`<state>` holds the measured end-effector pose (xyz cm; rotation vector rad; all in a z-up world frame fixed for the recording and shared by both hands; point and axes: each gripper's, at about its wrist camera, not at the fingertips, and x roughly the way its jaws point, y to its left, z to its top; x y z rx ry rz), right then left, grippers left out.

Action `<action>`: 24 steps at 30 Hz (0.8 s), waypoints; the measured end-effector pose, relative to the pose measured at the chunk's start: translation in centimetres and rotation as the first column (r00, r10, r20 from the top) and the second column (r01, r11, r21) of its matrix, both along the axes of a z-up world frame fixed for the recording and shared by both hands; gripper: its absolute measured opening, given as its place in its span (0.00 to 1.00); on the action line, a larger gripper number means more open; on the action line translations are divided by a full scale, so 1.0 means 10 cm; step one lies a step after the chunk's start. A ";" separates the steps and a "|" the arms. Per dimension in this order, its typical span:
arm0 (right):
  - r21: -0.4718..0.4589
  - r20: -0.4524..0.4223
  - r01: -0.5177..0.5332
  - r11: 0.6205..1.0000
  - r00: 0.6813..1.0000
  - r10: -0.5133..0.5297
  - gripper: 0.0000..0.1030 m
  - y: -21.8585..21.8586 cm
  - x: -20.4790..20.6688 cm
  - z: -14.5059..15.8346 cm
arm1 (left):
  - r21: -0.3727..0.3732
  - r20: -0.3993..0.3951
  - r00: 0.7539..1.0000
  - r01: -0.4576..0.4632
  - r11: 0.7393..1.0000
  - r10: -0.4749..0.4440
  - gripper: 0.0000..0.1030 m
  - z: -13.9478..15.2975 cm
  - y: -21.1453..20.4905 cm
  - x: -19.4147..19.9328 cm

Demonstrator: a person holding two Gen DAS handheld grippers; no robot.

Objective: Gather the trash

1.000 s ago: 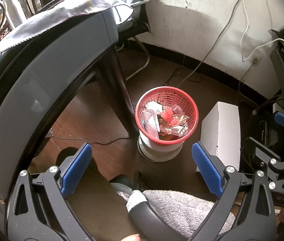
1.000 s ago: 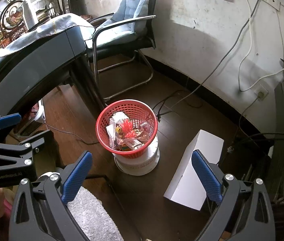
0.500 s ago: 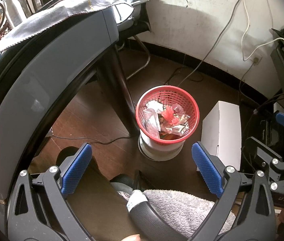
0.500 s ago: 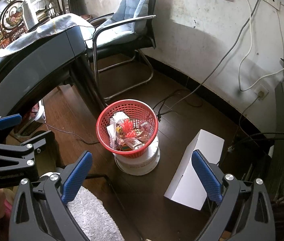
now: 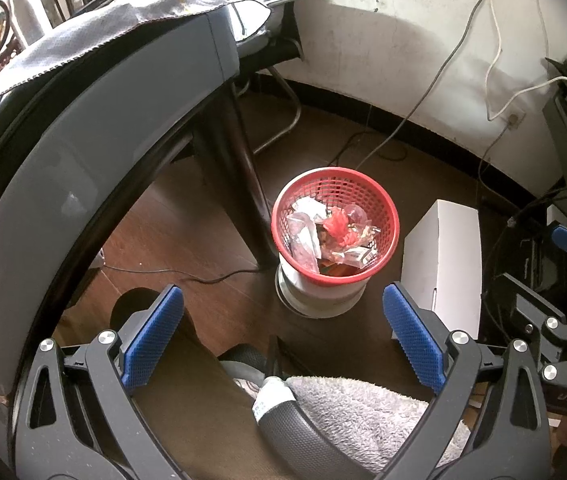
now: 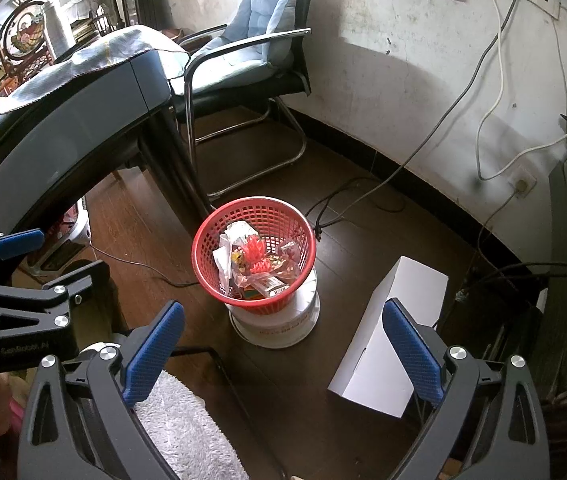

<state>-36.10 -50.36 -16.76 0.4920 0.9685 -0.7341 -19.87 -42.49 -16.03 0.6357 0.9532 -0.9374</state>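
- left wrist: left gripper [image 5: 283, 336] spread wide, holding nothing. red plastic mesh basket [image 5: 381, 208] of wrappers stands on a white bucket [image 5: 319, 300], beside the dark table leg [image 5: 243, 184].
- right wrist: right gripper [image 6: 283, 340] also spread, empty. white cardboard box [image 6: 387, 344] lies near the basket. suggest descending straight over the rim, clear of the leg.

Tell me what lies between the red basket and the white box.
Only bare dark floor between red basket and white box; the right wrist view shows it best.

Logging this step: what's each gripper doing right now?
Left gripper: open, holding nothing.
Right gripper: open, holding nothing.
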 end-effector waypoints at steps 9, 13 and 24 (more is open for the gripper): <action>-0.001 0.001 0.001 1.000 1.000 -0.001 0.94 0.01 0.00 0.00 | 0.003 0.008 1.000 0.010 1.000 -0.010 0.93 0.01 -0.02 -0.01; 0.000 -0.001 0.000 1.000 1.000 0.000 0.94 0.00 0.00 0.00 | 0.005 0.008 1.000 0.010 1.000 -0.010 0.93 0.01 -0.03 -0.02; 0.001 0.001 0.000 1.000 1.000 0.000 0.94 0.02 0.01 0.00 | 0.012 0.014 1.000 0.012 1.000 -0.012 0.93 0.01 -0.03 -0.04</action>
